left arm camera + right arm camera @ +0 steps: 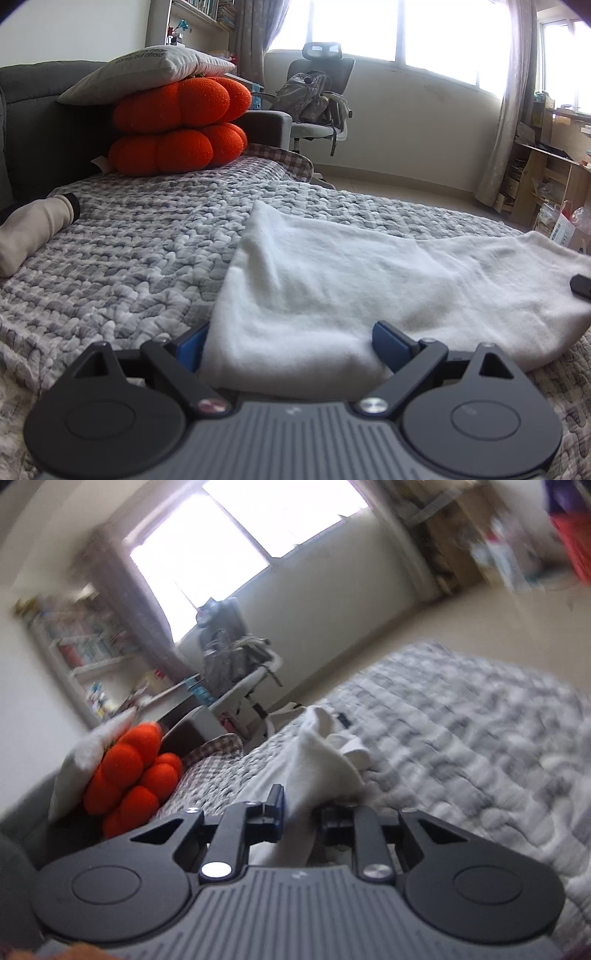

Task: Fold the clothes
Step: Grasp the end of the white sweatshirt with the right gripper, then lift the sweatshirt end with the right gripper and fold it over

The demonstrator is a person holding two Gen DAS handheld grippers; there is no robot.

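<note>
A white fleecy garment lies folded on the grey quilted bed cover. My left gripper is open, and its blue-padded fingers straddle the garment's near corner, one on each side. In the blurred right wrist view, my right gripper is shut on a bunched part of the white garment. That cloth rises ahead of the fingers over the bed cover. A small black part shows at the garment's right edge in the left wrist view.
Two orange pumpkin cushions under a white pillow sit against a grey sofa back. A beige rolled item lies at the left. An office chair with a backpack and wooden shelves stand beyond the bed.
</note>
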